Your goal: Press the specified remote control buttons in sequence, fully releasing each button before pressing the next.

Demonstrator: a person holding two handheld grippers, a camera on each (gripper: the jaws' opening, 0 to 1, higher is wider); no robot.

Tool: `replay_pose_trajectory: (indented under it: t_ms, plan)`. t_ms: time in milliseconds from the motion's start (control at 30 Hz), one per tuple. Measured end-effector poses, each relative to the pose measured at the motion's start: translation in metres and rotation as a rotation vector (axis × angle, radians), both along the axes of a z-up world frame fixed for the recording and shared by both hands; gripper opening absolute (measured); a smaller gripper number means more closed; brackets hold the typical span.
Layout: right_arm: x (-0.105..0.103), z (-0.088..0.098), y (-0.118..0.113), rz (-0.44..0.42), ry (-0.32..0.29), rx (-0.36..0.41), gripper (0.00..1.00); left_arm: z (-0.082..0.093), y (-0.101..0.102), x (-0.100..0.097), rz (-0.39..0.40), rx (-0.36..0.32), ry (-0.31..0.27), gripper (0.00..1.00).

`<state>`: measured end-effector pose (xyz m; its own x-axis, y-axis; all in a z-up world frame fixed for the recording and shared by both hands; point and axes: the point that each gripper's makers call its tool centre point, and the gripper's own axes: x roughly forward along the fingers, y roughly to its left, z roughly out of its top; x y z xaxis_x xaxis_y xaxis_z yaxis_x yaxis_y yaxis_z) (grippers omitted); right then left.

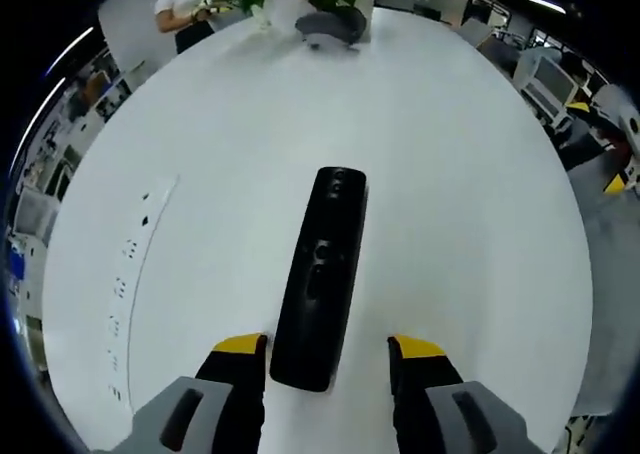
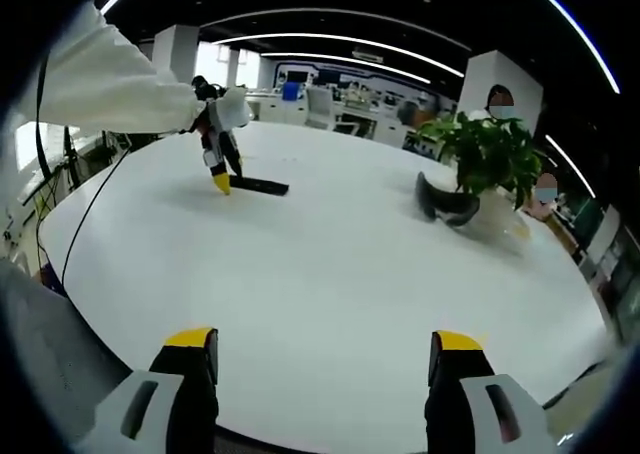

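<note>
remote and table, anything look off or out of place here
Nothing stands out. The remote lies flat and whole on the white table, its near end between the open left gripper jaws. The plant stands upright at the table's far side beside a dark curved object. No spills show. The right gripper is open and far off.

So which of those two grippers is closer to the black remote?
Left. The left gripper straddles the near end of the remote; the right gripper is far across the table.

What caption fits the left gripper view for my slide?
Open left claw straddling the near end of a black remote on a white table.
</note>
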<state>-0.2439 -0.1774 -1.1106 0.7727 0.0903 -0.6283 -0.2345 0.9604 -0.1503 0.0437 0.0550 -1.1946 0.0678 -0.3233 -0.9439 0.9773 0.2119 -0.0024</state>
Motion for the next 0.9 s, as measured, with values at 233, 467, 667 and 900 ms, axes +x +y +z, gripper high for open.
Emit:
replay_pose_trajectory:
  t_ms: [233,467,667,900]
  plan:
    - [0.0,-0.001,0.001,0.006,0.005,0.0,0.86,-0.001,-0.003,0.001,-0.054,0.026,0.005,0.48]
    - [0.001,-0.001,0.001,0.004,0.004,0.002,0.86,-0.002,-0.004,-0.002,-0.081,0.056,0.009,0.43]
    - [0.001,-0.001,0.001,0.004,0.002,0.003,0.86,-0.002,-0.003,-0.009,-0.097,0.066,0.005,0.33]
    - [0.0,0.0,0.002,0.01,-0.002,0.003,0.86,-0.002,-0.004,-0.011,-0.101,0.082,-0.005,0.25]
